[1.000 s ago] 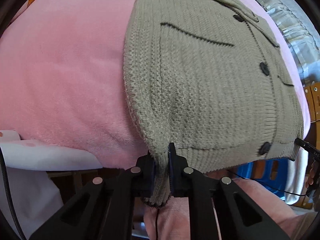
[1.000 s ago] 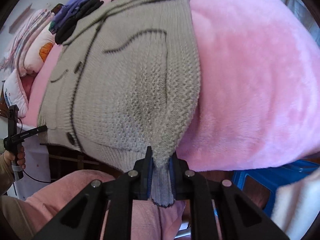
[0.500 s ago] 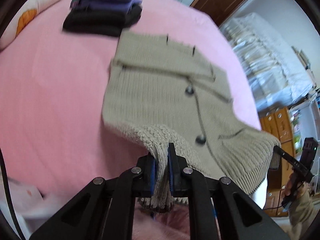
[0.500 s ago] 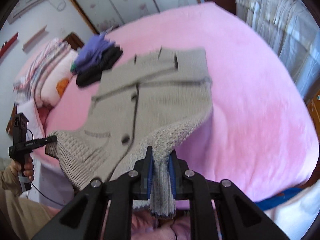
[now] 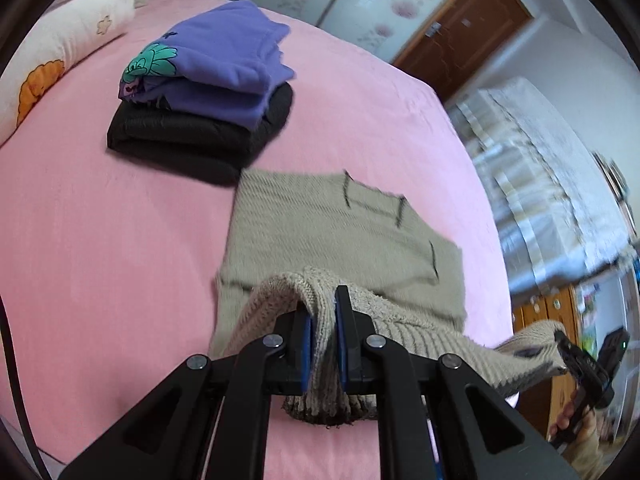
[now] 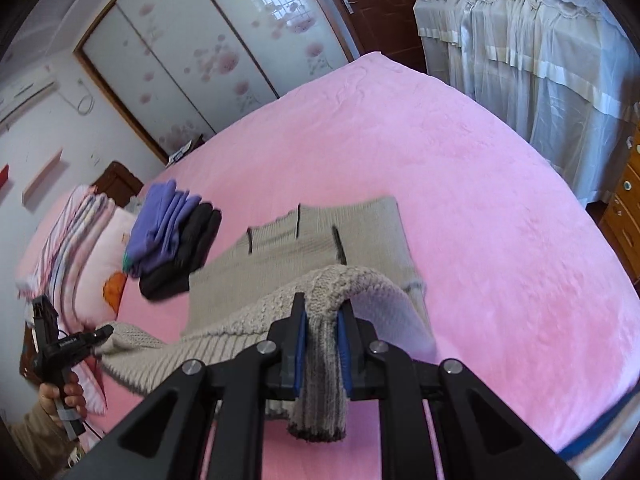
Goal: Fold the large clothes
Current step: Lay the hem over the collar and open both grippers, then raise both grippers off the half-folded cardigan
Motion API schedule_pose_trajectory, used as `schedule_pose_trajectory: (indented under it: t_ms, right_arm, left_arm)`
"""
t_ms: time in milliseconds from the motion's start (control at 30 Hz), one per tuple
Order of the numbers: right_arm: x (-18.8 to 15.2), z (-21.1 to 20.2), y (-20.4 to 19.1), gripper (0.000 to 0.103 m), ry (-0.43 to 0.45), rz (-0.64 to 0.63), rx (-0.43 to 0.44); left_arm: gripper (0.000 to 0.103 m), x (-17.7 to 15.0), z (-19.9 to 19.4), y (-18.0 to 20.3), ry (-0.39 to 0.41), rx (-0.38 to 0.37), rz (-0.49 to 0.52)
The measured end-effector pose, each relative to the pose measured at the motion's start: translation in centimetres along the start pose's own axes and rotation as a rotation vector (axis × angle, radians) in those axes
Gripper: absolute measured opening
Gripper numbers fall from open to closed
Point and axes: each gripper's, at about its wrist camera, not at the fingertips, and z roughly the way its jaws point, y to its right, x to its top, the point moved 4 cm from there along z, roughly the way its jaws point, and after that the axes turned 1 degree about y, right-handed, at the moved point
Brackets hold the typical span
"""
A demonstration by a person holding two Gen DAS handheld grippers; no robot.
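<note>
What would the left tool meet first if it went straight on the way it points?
The left tool is shut on the cardigan; straight on, it would likely meet the cardigan's flat part on the bed. Depth is unclear.

Both tools are matte black. The left gripper (image 5: 323, 322) and the right gripper (image 6: 322, 326) each have blue pads (image 5: 306, 354) inside angular fingers, with round silver screws (image 6: 267, 347) at the linkage joints. A tan sleeve (image 6: 32, 432) covers the left forearm.

no readable txt; maybe tiny print on other gripper (image 6: 76, 342).
</note>
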Motion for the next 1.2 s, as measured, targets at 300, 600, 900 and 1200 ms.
schedule_pose_trajectory:
  t_ms: [300, 600, 900, 1200]
  right_arm:
    - [7.1, 13.9, 2.0, 0.013, -0.084, 0.003, 0.025]
    - [8.2, 27.0, 5.0, 0.024, -0.239, -0.013, -0.080]
    - [10.3, 23.2, 4.0, 0.057, -0.122, -0.151, 0.040]
    - [8.7, 25.8, 4.2, 0.057, -0.190, -0.363, -0.039]
  left_arm:
    - [0.008, 6.8, 11.7, -0.7, -0.024, 0.158, -0.029]
    - [0.018, 8.3, 22.1, -2.9, -0.113, 0.283, -0.023]
    - [0.033, 8.2, 20.0, -1.9, -0.070, 0.130, 0.055]
    - [0.051, 7.8, 19.5, -2.0, -0.031, 0.047, 0.052]
